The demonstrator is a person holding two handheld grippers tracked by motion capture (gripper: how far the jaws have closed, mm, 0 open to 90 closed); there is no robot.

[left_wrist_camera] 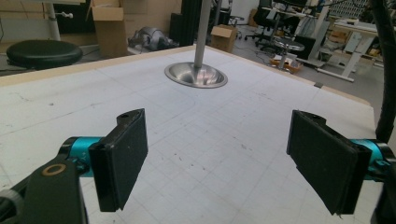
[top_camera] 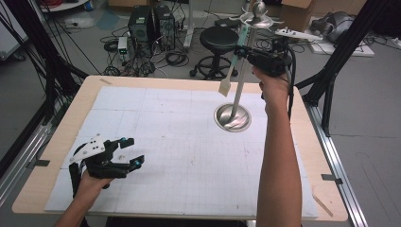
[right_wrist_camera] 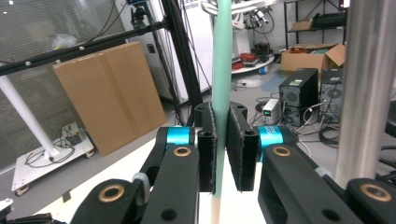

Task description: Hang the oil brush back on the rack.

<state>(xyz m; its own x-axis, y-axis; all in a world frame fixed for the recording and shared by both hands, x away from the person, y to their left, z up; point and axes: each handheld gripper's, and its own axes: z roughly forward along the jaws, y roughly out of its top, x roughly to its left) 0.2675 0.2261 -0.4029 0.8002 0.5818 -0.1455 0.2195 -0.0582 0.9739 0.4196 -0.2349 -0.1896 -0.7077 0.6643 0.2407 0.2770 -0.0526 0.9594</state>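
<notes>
While my right gripper (top_camera: pixel 244 53) stands raised beside the upper part of the metal stand (top_camera: pixel 242 80), its jaws are clamped on the mint-green handle of a spatula (top_camera: pixel 235 64). In the right gripper view the pads press the handle (right_wrist_camera: pixel 221 70) from both sides, with the stand's pole (right_wrist_camera: pixel 366 88) just to one side of it. The spatula hangs near-upright next to the pole, pale blade (top_camera: pixel 226 86) downward, above the stand's dished base (top_camera: pixel 232 117) and clear of the table (top_camera: pixel 56 142). Its upper end reaches toward the hooked crown of the stand (top_camera: pixel 255 19); I cannot tell whether it hangs on a hook or is free.

My left gripper (top_camera: pixel 126 152) rests low on the table, well apart from the stand on its near left side. Its jaws are spread wide with nothing between them; the left gripper view shows bare gridded mat (left_wrist_camera: pixel 210 140) between the pads.

Assessment of the spatula: light, with a slim, stiff and probably smooth handle, so it may swivel or slip within a narrow grip. The blade looks thin and likely somewhat flexible, a poor place to hold. The mid-handle grip is sound; a hold nearer the top would reduce swinging, and the pole should be kept clear.
</notes>
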